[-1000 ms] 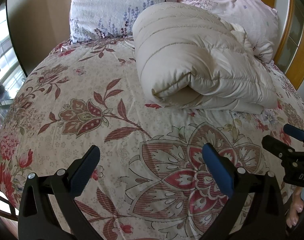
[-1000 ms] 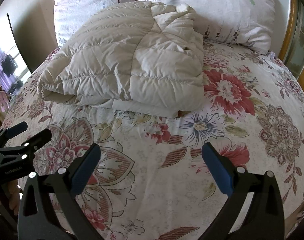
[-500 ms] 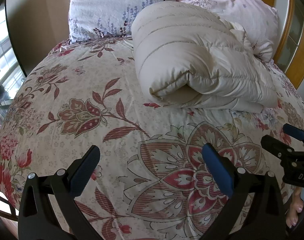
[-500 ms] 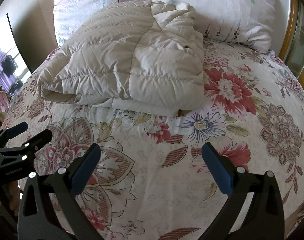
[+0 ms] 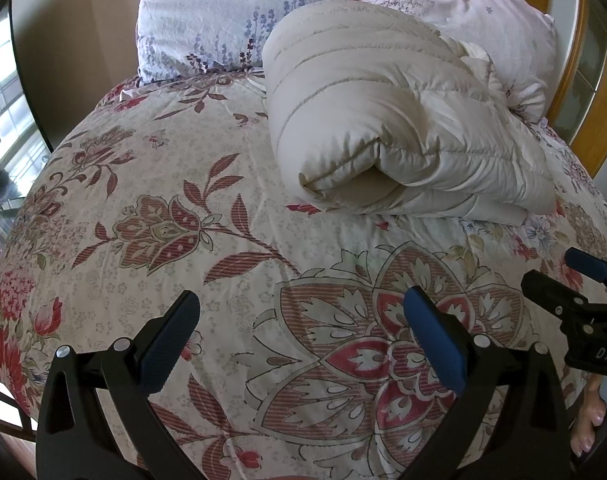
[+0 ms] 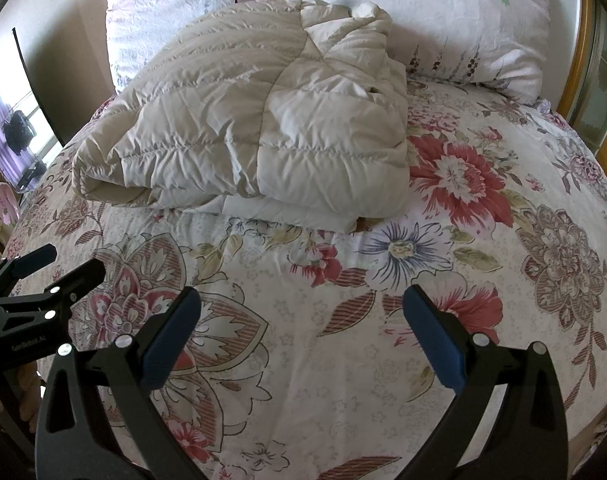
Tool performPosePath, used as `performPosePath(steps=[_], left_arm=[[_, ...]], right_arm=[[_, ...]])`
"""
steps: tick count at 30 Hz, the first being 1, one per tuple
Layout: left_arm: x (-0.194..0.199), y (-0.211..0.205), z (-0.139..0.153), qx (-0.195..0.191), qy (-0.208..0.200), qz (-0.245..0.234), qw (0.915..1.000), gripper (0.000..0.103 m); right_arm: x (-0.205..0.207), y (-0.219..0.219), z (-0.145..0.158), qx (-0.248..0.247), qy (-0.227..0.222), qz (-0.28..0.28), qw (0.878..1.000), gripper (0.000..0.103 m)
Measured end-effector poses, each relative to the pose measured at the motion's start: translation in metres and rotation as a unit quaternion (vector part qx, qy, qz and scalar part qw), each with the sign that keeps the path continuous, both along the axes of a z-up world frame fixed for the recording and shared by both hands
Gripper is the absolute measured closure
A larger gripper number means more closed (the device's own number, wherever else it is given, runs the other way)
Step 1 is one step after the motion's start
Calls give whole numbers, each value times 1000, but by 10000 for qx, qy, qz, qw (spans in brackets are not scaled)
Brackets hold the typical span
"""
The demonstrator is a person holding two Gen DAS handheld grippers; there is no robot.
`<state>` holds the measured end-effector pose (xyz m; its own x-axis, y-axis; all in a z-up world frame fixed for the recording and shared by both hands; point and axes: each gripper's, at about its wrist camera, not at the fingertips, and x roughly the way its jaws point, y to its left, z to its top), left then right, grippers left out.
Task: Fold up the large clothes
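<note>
A cream quilted down coat [image 5: 391, 120] lies folded into a thick bundle on the floral bed cover, near the pillows; it also shows in the right wrist view [image 6: 255, 136]. My left gripper [image 5: 301, 320] is open and empty, well short of the coat, above the cover. My right gripper [image 6: 301, 320] is open and empty, also short of the coat. The right gripper shows at the right edge of the left wrist view [image 5: 563, 276]; the left gripper shows at the left edge of the right wrist view [image 6: 63, 268].
Two floral pillows [image 6: 443, 20] lean at the head of the bed behind the coat. A wooden headboard [image 5: 543, 20] stands at the far right. A wall and a window [image 6: 11, 136] are on the left. The floral cover [image 6: 463, 240] spreads around the coat.
Both grippers have barely moved; the view has shifted slightly. The coat lies as before.
</note>
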<state>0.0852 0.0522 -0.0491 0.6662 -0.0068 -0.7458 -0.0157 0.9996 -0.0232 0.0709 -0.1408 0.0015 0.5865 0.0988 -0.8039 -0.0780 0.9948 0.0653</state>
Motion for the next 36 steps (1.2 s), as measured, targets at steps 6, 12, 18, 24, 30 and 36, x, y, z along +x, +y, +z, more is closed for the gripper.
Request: performPosePath(steps=[6,12,18,24,30,36], left_arm=[[1,2,-1,-1,5,-2,10000,1],[0,3,-3,0,8,-1,10000,1],[1,3,-2,-2,13,-3,10000,1],[1,2,-2,-4,15,-3,10000,1],[1,3,-5,-14,32,-15,10000,1],[1,4,-6,-5,39,-25,10000,1]], right_arm=[[0,1,-1,1,9,-2,10000,2],[0,1,-2,17,21,5,10000,2],[2,-1,-2,25,32,10,10000,2],[2,-1,-2,39,40,21,10000,2],[2,-1,-3,47,53,21,10000,2],[2,-1,-3,55,65,22,10000,2]])
